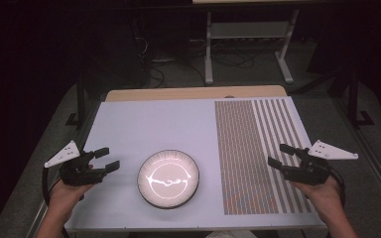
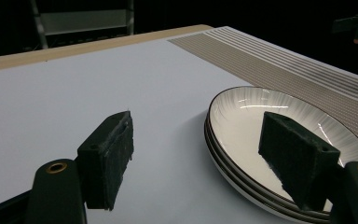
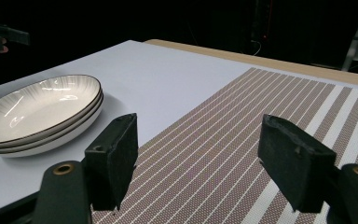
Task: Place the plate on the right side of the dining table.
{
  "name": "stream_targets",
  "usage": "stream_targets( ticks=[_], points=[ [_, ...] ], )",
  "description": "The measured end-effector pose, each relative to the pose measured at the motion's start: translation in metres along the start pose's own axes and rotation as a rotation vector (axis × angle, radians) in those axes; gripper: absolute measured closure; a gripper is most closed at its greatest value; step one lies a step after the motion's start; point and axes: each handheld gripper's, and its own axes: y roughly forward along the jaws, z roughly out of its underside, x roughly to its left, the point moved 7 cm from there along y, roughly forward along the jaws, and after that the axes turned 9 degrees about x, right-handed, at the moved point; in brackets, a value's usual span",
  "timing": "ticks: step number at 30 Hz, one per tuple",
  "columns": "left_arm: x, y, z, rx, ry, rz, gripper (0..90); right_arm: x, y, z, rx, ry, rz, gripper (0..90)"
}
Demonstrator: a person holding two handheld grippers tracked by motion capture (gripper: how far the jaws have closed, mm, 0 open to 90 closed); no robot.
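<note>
Three stacked white ribbed plates [image 1: 168, 178], dark-rimmed; both grippers' fingers [image 2: 107, 158] spread wide, empty.

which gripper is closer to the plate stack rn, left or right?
Left. The left gripper sits just beside the plate stack, jaws open toward its rim. The right gripper is farther off, open above the striped placemat on the other side.

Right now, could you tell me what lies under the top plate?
Under the top plate two more plate rims show, stacked on the white table. Their insides are covered.
</note>
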Motion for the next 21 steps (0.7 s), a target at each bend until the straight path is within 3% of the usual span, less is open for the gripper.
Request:
stream_targets(
  ticks=[3,21],
  points=[
    [-0.0002,0.0002,0.0000,0.001,-0.001,0.003,25.2,0.0012,-0.0017,-0.0018,-0.014,-0.025,0.012,28.9],
    [-0.0029,0.0011,-0.0009,0.005,0.001,0.021,25.7,0.0008,-0.0010,0.0001,0.001,-0.006,0.003,28.8]
  ],
)
